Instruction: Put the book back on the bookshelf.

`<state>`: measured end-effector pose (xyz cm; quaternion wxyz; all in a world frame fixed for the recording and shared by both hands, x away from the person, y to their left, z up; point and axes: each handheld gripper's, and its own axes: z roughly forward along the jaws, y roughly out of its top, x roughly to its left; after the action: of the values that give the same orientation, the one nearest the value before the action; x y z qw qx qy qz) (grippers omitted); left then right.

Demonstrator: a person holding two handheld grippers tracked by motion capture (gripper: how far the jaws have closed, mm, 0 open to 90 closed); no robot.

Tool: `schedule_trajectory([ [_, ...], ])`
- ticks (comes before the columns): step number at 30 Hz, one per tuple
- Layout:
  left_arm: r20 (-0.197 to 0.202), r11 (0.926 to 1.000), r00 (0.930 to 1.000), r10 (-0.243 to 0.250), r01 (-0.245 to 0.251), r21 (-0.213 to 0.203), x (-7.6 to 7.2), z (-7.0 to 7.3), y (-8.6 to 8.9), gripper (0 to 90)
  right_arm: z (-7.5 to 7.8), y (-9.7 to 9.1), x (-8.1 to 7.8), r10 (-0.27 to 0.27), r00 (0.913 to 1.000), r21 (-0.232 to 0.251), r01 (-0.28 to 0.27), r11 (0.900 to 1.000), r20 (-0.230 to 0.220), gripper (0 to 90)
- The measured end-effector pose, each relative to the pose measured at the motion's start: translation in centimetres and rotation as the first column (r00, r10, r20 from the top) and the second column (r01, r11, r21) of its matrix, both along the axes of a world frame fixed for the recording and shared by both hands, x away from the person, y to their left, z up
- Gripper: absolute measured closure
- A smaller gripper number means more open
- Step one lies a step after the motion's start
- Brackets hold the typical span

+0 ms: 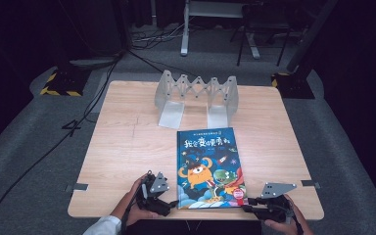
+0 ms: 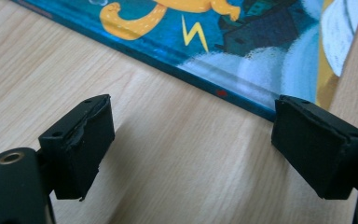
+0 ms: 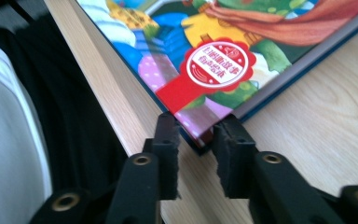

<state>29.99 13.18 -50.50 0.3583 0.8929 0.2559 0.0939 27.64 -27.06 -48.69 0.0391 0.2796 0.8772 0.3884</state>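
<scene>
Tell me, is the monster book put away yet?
Not yet. The picture book lies flat on the table. The right gripper has its jaws around the book's near corner; the left gripper waits open beside it. The grey book stand behind holds nothing.

We find bare table left of the book, while the folding rack blocks the far edge.

one picture book, one folding book rack, two grippers, one table
</scene>
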Motion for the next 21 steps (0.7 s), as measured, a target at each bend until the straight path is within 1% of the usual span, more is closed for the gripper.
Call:
schedule_trajectory([
  [2, -0.002, 1.0000, 1.0000, 0.006, -0.006, 0.001, 0.1, 0.0, 0.1, 13.5, 0.3, -0.2, 0.2, 0.000, 0.9999, 0.050, 0.000, 0.9988, -0.011, 61.2],
  [4, -0.001, 1.0000, 1.0000, 0.006, -0.006, 0.001, 0.1, 0.0, 0.1, 13.6, 0.5, -0.3, 0.5, 0.000, 0.9999, 0.080, 0.001, 0.9968, -0.017, 55.3],
  [5, -0.001, 1.0000, 1.0000, 0.006, -0.006, 0.001, 0.1, 0.0, 0.1, 13.5, 0.6, -0.2, 0.6, -0.004, 0.9999, 0.077, 0.005, 0.9970, -0.016, 50.7],
  [6, -0.001, 1.0000, 1.0000, 0.004, -0.004, 0.000, 0.1, 0.0, 0.1, 13.6, 0.7, -0.1, 0.8, -0.001, 0.9998, 0.080, 0.002, 0.9968, -0.021, 49.6],
  [7, 0.000, 1.0000, 1.0000, 0.002, -0.002, 0.001, 0.1, 0.0, 0.1, 13.5, 0.7, 0.0, 1.0, 0.019, 0.9995, 0.093, -0.016, 0.9955, -0.024, 45.8],
  [8, 0.000, 1.0000, 1.0000, 0.002, -0.002, 0.001, 0.1, 0.0, 0.1, 13.5, 0.9, 0.1, 1.0, 0.023, 0.9995, 0.113, -0.021, 0.9934, -0.023, 44.1],
  [9, -0.001, 1.0000, 1.0000, 0.003, -0.003, 0.002, 0.1, 0.0, 0.1, 13.5, 1.0, 0.1, 1.3, 0.015, 0.9994, 0.112, -0.011, 0.9936, -0.032, 41.6],
  [10, 0.001, 1.0000, 1.0000, 0.001, -0.001, 0.001, 0.1, 0.0, 0.1, 13.5, 1.1, 0.1, 1.5, 0.007, 0.9996, 0.130, -0.004, 0.9915, -0.028, 39.8],
  [12, -0.001, 1.0000, 1.0000, 0.005, -0.005, 0.002, 0.1, 0.0, 0.1, 13.5, 1.4, -0.1, 1.9, -0.007, 0.9991, 0.153, 0.014, 0.9882, -0.041, 39.8],
  [14, -0.002, 1.0000, 1.0000, 0.004, -0.004, 0.002, 0.1, 0.0, 0.1, 13.5, 1.6, -0.2, 2.5, -0.005, 0.9984, 0.184, 0.015, 0.9828, -0.056, 38.5],
  [18, -0.002, 1.0000, 1.0000, 0.005, -0.005, 0.002, 0.1, 0.0, 0.1, 13.5, 1.8, 0.0, 3.3, -0.007, 0.9981, 0.179, 0.018, 0.9836, -0.061, 37.8],
  [19, 0.000, 1.0000, 1.0000, 0.003, -0.003, 0.001, 0.1, 0.0, 0.1, 13.5, 1.8, 0.1, 3.7, -0.007, 0.9981, 0.187, 0.018, 0.9822, -0.062, 37.8],
  [21, -0.001, 1.0000, 1.0000, 0.003, -0.003, 0.002, 0.1, 0.0, 0.1, 13.5, 1.9, 0.3, 4.5, -0.017, 0.9978, 0.182, 0.029, 0.9829, -0.064, 37.8],
])
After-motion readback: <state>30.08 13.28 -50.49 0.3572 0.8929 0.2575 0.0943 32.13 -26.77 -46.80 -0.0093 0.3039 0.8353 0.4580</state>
